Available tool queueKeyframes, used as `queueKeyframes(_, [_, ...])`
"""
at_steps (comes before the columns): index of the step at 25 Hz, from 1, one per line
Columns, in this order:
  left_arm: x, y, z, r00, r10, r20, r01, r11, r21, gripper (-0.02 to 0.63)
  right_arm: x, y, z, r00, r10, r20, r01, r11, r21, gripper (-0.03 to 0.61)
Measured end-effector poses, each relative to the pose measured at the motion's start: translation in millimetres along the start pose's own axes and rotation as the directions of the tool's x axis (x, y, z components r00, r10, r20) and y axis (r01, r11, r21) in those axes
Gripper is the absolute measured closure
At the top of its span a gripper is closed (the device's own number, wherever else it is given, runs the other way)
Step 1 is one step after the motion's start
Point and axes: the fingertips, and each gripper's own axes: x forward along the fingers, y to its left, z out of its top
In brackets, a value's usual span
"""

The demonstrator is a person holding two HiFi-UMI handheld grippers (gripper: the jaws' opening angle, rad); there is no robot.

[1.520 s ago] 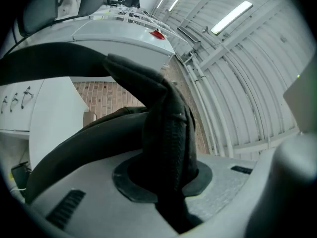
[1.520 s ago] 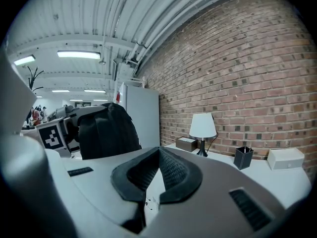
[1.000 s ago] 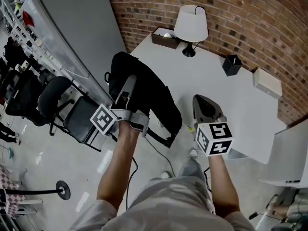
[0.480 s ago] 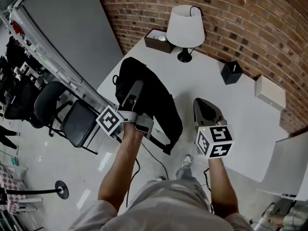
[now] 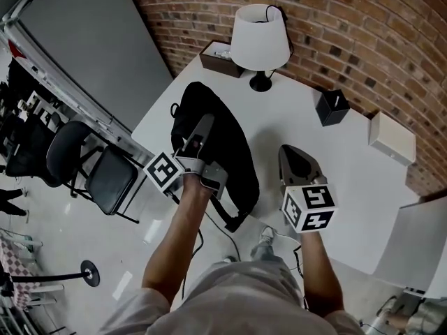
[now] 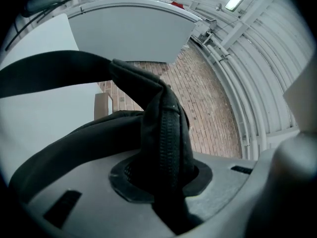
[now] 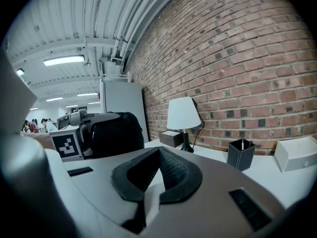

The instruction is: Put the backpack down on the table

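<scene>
The black backpack (image 5: 223,142) hangs from my left gripper (image 5: 204,125) over the left part of the white table (image 5: 335,152), its lower end and straps past the front edge. Whether it rests on the tabletop I cannot tell. In the left gripper view the jaws of the left gripper (image 6: 161,175) are shut on a zippered fold of the backpack (image 6: 166,133). My right gripper (image 5: 293,158) hovers over the table's front edge, to the right of the bag and apart from it. Its jaws are shut and empty in the right gripper view (image 7: 158,167), with the backpack (image 7: 116,133) to the left.
A white-shaded lamp (image 5: 260,37) and a brown box (image 5: 216,53) stand at the table's back by the brick wall. A black pen holder (image 5: 331,107) and a white box (image 5: 391,137) sit toward the right. Black chairs (image 5: 105,176) stand on the floor at left.
Both hands have moved forward toward the wall and sunk a little. The backpack went with the left gripper from beside the table's corner to over its left part.
</scene>
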Motion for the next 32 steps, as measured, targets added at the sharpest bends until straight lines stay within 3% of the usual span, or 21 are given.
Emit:
queueKeyframes(11, [53,26,-39,0.995,0.082,-0.060,-0.077,0.994,0.082,0.541,18,-32,6,0.999,0.047,-0.002,-0.047,0.999,0.020,0.577])
queueKeyframes(22, [92,57,-69,0.968,0.233,-0.096,-0.214,0.962,0.172,0.535,44,-63,15,0.995,0.096,0.003,-0.096,0.993,0.061,0.577])
queueKeyframes(26, [106,66,-83,0.946,0.298,-0.127,-0.261,0.933,0.248,0.534,50,-79,20,0.996,0.092,0.009,-0.092,0.994,0.059,0.577])
queueKeyframes(32, [127,84,-109,0.889,0.421,-0.178,-0.325,0.856,0.401,0.534,57,-100,14,0.997,0.071,-0.003,-0.071,0.997,0.032,0.577])
